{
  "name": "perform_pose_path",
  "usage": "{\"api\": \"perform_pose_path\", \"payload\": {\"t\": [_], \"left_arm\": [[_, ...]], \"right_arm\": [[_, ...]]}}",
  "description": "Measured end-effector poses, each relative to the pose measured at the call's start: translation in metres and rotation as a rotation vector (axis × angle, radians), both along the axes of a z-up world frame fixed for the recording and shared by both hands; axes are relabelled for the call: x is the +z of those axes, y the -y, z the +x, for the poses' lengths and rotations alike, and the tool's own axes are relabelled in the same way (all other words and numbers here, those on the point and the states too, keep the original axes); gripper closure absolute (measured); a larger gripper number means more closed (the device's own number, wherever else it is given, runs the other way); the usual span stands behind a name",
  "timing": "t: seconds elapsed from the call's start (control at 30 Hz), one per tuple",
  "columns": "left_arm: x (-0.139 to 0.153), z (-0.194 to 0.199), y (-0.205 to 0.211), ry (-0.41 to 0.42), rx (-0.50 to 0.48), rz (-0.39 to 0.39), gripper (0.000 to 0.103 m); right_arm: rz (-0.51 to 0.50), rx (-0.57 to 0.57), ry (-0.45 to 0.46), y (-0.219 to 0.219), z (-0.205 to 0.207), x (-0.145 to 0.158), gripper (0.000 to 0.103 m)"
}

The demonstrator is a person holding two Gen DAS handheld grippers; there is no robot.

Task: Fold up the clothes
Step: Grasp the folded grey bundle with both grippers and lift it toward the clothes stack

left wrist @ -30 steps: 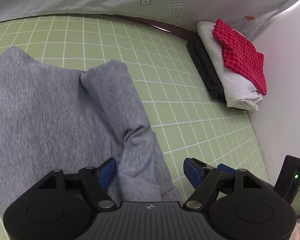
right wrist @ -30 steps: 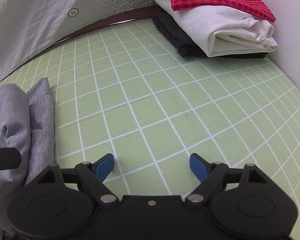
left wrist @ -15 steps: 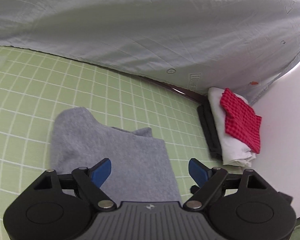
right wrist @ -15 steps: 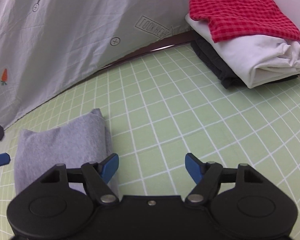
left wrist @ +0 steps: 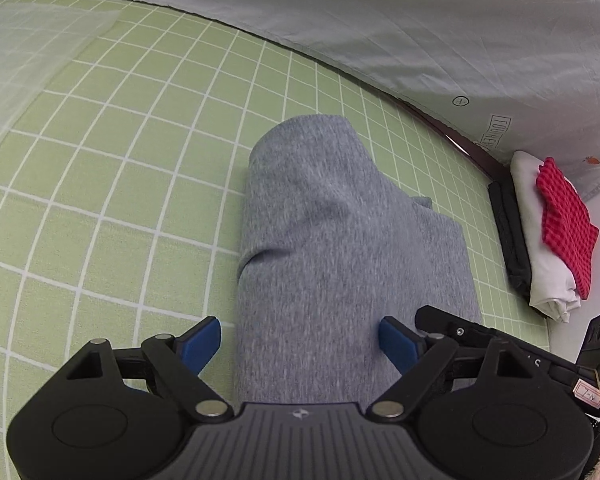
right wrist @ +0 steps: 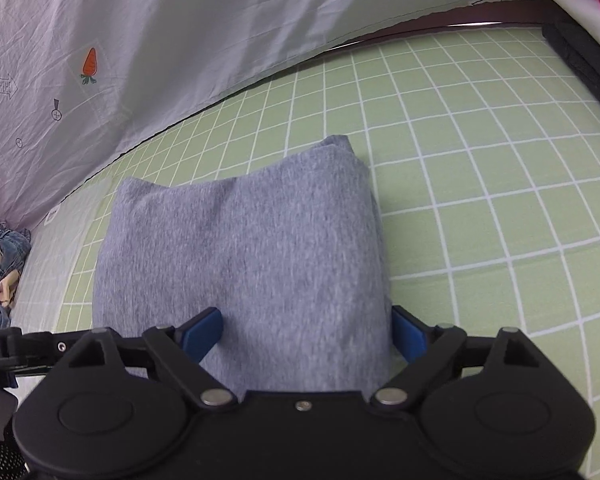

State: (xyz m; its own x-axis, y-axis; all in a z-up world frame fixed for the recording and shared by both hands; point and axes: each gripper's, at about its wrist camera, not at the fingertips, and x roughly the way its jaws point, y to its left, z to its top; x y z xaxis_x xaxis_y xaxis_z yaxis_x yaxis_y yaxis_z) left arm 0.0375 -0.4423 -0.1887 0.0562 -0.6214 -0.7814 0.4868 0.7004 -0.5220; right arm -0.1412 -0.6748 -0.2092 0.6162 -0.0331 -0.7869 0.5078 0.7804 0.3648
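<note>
Your left gripper (left wrist: 300, 342) hangs low over the folded grey garment (left wrist: 340, 240), its jaws spread wide with the blue pads either side of the cloth's near end; whether they touch it you cannot tell from here. The garment lies on the green gridded worktop (left wrist: 120, 160), bulging at the far end; part of your right gripper (left wrist: 500, 344) shows just beside it at the right edge. Well apart, at the far right, a red checked cloth (left wrist: 564, 220) tops a white folded piece (left wrist: 540, 256) and a dark one (left wrist: 508, 224); a pale printed sheet (left wrist: 380, 20) hangs behind.
</note>
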Motion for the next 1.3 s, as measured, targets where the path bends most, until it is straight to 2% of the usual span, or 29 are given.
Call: {"api": "perform_pose_path", "payload": {"t": [0.07, 0.13, 0.17, 0.2, 0.27, 0.33, 0.37, 0.47, 0.73, 0.93, 1.07, 1.3], "left_arm": [[-0.005, -0.001, 0.004, -0.025, -0.024, -0.016, 0.017], [-0.008, -0.003, 0.008, -0.037, -0.048, -0.03, 0.021], [-0.009, -0.006, 0.01, -0.033, -0.058, -0.034, 0.034], [-0.008, -0.008, 0.011, -0.021, -0.063, -0.027, 0.036], [-0.008, -0.012, 0.009, 0.008, -0.087, -0.026, 0.046], [-0.007, -0.011, 0.003, -0.01, -0.091, -0.055, 0.055], [-0.005, -0.01, -0.002, -0.026, -0.094, -0.07, 0.06], [0.007, -0.014, -0.012, -0.025, -0.13, -0.098, 0.066], [0.042, -0.05, -0.044, 0.104, -0.28, -0.124, 0.068], [0.05, -0.073, -0.069, 0.119, -0.366, -0.156, 0.068], [0.05, -0.096, -0.075, 0.122, -0.443, -0.156, 0.068], [0.054, -0.136, -0.057, 0.125, -0.536, -0.155, 0.068]], "right_arm": [[-0.019, 0.006, -0.012, -0.006, 0.006, 0.001, 0.009], [-0.022, 0.014, -0.022, -0.012, 0.012, 0.002, 0.011], [-0.015, 0.015, -0.02, -0.016, 0.014, 0.003, 0.018], [-0.009, 0.015, -0.019, -0.02, 0.016, 0.004, 0.025], [-0.016, 0.008, -0.039, -0.03, 0.018, 0.006, 0.051], [-0.03, -0.015, -0.043, -0.041, 0.014, 0.011, 0.068], [-0.027, -0.024, -0.028, -0.046, 0.009, 0.015, 0.074], [-0.041, -0.039, 0.011, -0.068, -0.005, 0.032, 0.077], [-0.101, -0.111, 0.037, -0.123, -0.041, 0.056, 0.078], [-0.119, -0.225, 0.079, -0.16, -0.081, 0.065, 0.078], [-0.149, -0.282, 0.073, -0.182, -0.111, 0.067, 0.078], [-0.138, -0.384, 0.077, -0.179, -0.163, 0.07, 0.077]]}}
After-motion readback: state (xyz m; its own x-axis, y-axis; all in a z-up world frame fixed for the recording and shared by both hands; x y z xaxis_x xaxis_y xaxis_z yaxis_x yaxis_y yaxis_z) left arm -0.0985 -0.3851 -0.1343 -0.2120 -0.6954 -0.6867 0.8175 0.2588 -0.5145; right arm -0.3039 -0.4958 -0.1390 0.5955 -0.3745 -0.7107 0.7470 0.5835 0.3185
